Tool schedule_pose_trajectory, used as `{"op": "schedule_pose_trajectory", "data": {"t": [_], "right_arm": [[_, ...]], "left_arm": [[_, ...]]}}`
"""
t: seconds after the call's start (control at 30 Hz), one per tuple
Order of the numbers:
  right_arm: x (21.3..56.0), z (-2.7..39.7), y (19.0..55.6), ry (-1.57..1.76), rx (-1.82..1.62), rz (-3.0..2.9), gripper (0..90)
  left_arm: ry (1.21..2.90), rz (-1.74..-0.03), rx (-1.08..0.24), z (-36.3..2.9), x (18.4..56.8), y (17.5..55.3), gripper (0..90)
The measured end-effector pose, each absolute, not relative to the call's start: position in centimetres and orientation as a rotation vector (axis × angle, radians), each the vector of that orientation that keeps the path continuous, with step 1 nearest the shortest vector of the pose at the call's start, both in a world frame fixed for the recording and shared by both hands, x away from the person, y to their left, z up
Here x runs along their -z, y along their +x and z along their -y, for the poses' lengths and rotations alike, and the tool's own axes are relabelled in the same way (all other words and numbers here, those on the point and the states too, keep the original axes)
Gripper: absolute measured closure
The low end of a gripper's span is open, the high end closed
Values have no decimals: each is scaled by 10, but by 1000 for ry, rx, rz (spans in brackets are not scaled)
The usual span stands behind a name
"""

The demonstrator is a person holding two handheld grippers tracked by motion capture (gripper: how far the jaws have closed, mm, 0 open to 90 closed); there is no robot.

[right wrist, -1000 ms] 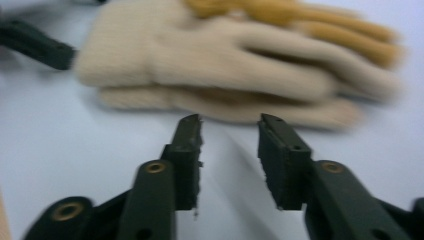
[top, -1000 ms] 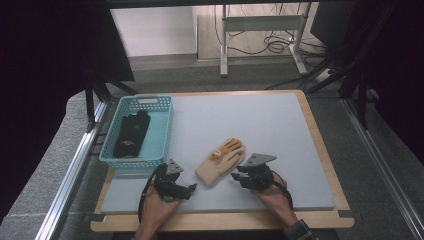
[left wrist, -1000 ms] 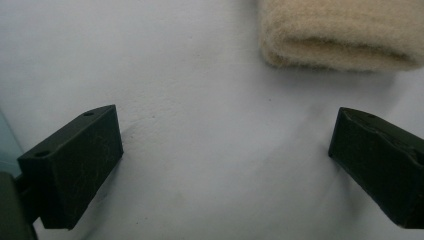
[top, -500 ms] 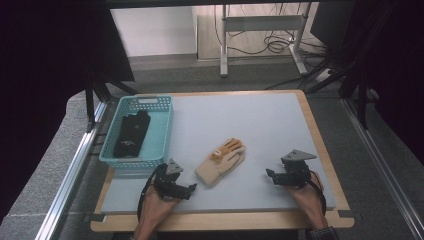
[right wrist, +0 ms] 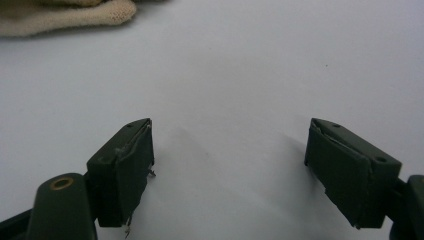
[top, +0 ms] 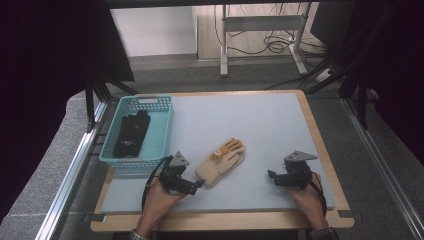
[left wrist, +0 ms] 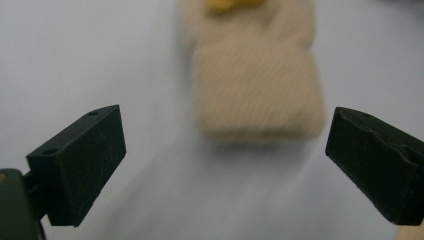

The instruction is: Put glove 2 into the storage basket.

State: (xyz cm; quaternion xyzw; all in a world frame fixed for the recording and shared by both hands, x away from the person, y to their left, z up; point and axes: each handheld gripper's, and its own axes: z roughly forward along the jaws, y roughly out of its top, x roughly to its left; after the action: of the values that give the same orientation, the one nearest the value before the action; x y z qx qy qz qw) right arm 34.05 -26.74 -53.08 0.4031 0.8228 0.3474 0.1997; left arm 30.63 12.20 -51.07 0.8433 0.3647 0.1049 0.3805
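A beige knitted glove (top: 221, 161) with orange fingertips lies flat on the grey mat (top: 260, 120), fingers pointing away to the right. My left gripper (top: 196, 184) sits just off its cuff. In the left gripper view the left gripper (left wrist: 225, 145) is open, and the blurred cuff of the glove (left wrist: 257, 85) lies ahead between the jaws, untouched. My right gripper (top: 271, 175) rests on the mat well to the right of the glove. Its jaws (right wrist: 230, 150) have just been opening and stand wide with nothing between them. A glove fingertip (right wrist: 112, 12) shows far off.
A light blue basket (top: 161, 134) stands at the mat's left, holding a black glove (top: 131, 134). The mat lies in a wooden-edged board (top: 320, 150). Beyond the table are a floor, cables and a metal stand (top: 260, 30).
My right gripper has moved away from the glove's right side to the right and its jaws have opened. The glove stays where it was. The left gripper has barely shifted.
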Motion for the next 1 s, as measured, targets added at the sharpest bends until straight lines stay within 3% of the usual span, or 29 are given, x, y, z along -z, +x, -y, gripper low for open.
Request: {"op": "schedule_pose_trajectory", "data": {"t": [0.2,0.43,0.6,0.8,0.9,1.0], "right_arm": [[531,267,340,1128,-973,-2300,192],[531,268,340,1127,-974,-2300,192],[531,268,340,1126,-974,-2299,192],[531,268,340,1126,-972,-2299,192],[531,267,340,1126,-972,-2299,192],[531,267,340,1127,-972,-2299,192]], "left_arm": [[2186,-906,-208,-85,501,337,25],[2312,-929,-222,-45,518,366,28],[2375,-939,-243,-32,527,370,81],[2373,-993,-241,-37,519,367,429],[2363,-999,-239,-40,519,368,518],[2337,-1008,-190,-45,518,371,551]]}}
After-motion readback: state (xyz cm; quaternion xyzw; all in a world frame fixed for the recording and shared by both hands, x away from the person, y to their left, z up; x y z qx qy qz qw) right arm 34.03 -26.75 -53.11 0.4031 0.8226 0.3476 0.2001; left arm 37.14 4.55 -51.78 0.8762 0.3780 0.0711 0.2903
